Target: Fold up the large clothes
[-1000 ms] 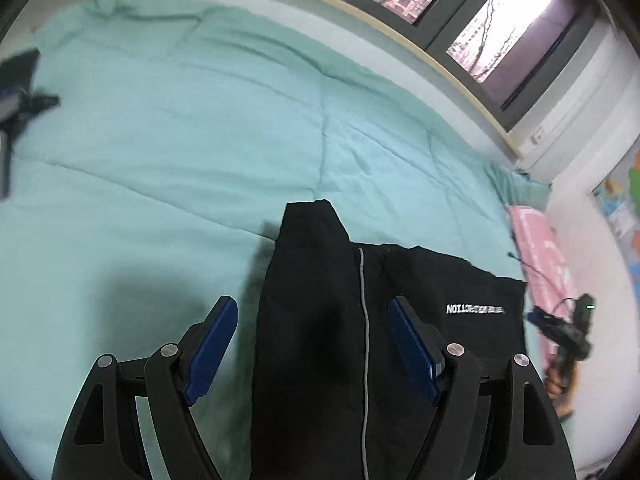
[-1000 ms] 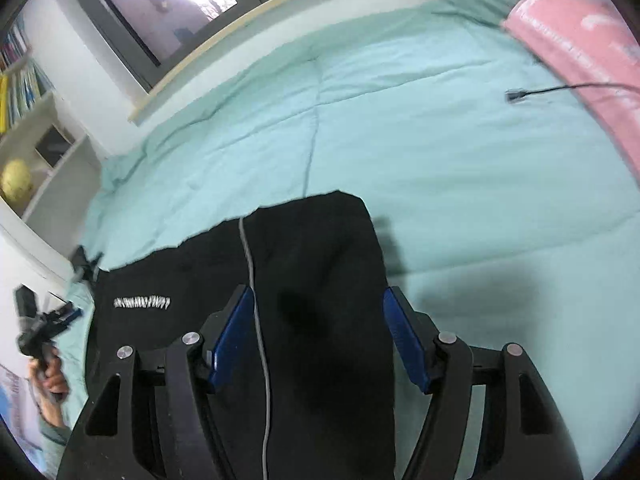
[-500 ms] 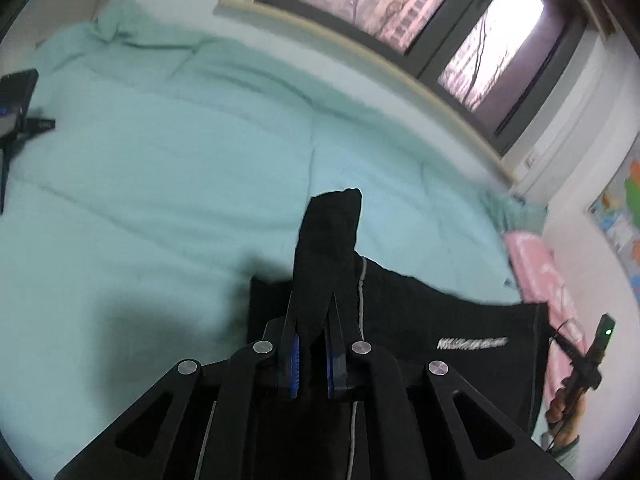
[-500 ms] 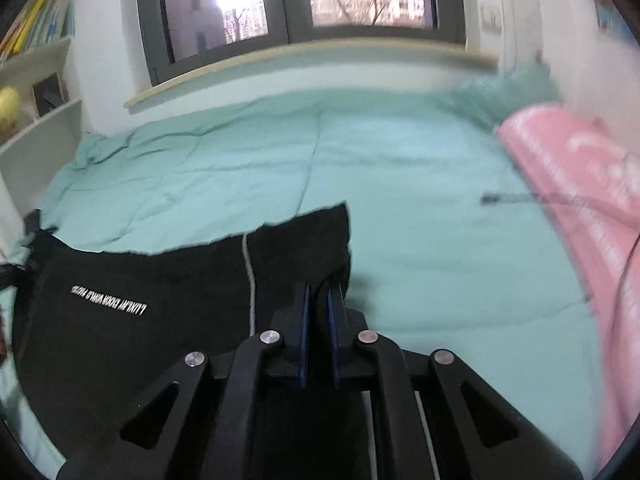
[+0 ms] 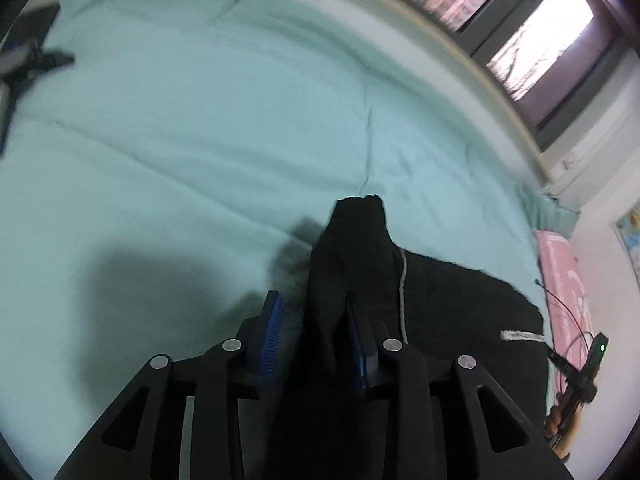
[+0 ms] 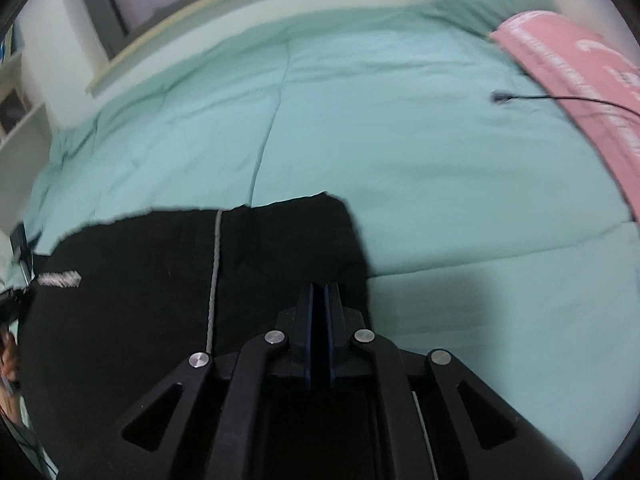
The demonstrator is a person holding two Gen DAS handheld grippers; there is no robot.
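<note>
A black garment (image 5: 440, 312) with a grey stripe and a white logo lies on the teal bed cover (image 5: 240, 120). My left gripper (image 5: 314, 312) is open, with a raised corner of the garment still between its blue pads (image 5: 272, 320), leaning on the right pad. In the right wrist view the garment (image 6: 160, 264) spreads to the left. My right gripper (image 6: 319, 296) is shut on its near right corner.
A pink pillow (image 6: 580, 64) lies at the bed's right end, with a black cable (image 6: 520, 98) across it. A window sill (image 6: 240, 12) runs along the far side. A dark tripod (image 5: 24, 64) sits at far left.
Both grippers closed on the garment's corners and lifted them. Since half a second ago my left gripper has opened again; the right one stays shut.
</note>
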